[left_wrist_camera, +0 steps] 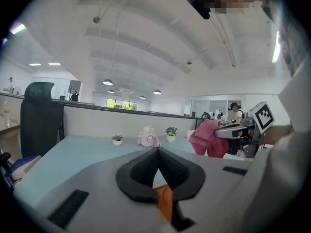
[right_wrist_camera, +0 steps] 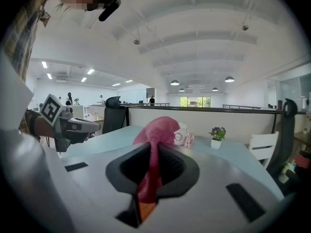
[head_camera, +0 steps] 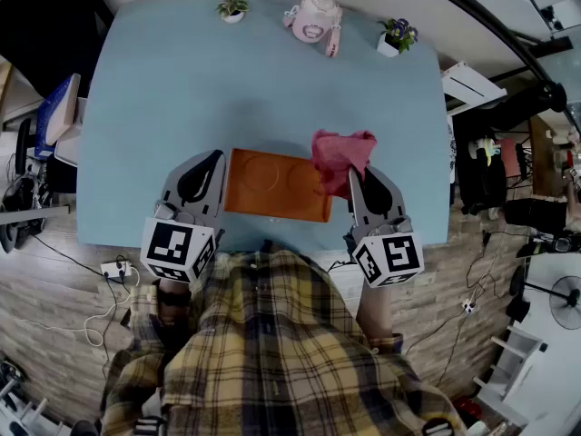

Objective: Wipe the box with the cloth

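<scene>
At the near edge of the bench [head_camera: 163,98] the box [head_camera: 272,184] lies lengthwise across, its left end pinched in the closed left claw [head_camera: 214,160], while the right claw [head_camera: 360,178], clamped on the cloth [head_camera: 341,155], hangs it over the box's right end.

head view: the cloth [head_camera: 340,157] is covering the right end of the box [head_camera: 272,184]. left gripper view: the grey body of the left gripper [left_wrist_camera: 158,152] is hiding all of the box but an orange sliver between its closed jaws. right gripper view: the cloth is filling the closed jaws of the right gripper [right_wrist_camera: 154,149], masking the box except an orange scrap below. the pink object [head_camera: 314,16] far across the table [head_camera: 163,107] is showing too small to identify.
</scene>
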`<state>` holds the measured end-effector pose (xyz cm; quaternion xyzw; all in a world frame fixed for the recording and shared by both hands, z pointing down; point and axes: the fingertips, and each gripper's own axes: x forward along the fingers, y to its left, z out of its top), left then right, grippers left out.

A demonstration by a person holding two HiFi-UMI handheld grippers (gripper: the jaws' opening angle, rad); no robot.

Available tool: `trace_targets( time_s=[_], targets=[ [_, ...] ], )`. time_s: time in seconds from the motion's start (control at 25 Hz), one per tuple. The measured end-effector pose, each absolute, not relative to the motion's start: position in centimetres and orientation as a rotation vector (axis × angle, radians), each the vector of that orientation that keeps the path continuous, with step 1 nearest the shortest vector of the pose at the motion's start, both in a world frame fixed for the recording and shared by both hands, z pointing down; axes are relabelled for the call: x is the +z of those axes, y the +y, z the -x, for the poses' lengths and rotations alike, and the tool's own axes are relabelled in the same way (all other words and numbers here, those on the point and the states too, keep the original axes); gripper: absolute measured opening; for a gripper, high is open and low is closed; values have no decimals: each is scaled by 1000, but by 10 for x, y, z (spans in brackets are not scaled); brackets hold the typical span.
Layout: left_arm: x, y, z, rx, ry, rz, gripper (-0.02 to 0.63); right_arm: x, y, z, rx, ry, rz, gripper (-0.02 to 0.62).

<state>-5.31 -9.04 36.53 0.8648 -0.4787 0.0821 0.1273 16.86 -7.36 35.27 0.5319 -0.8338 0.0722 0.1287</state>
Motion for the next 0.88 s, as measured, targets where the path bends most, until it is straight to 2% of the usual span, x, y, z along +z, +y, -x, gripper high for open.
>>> trace_targets(
  time_s=[0.88],
  targets=[
    [377, -90, 50, 297, -1362, -2505, -9, 361, -75, -170, 276, -2431, -1540, 40]
  ],
)
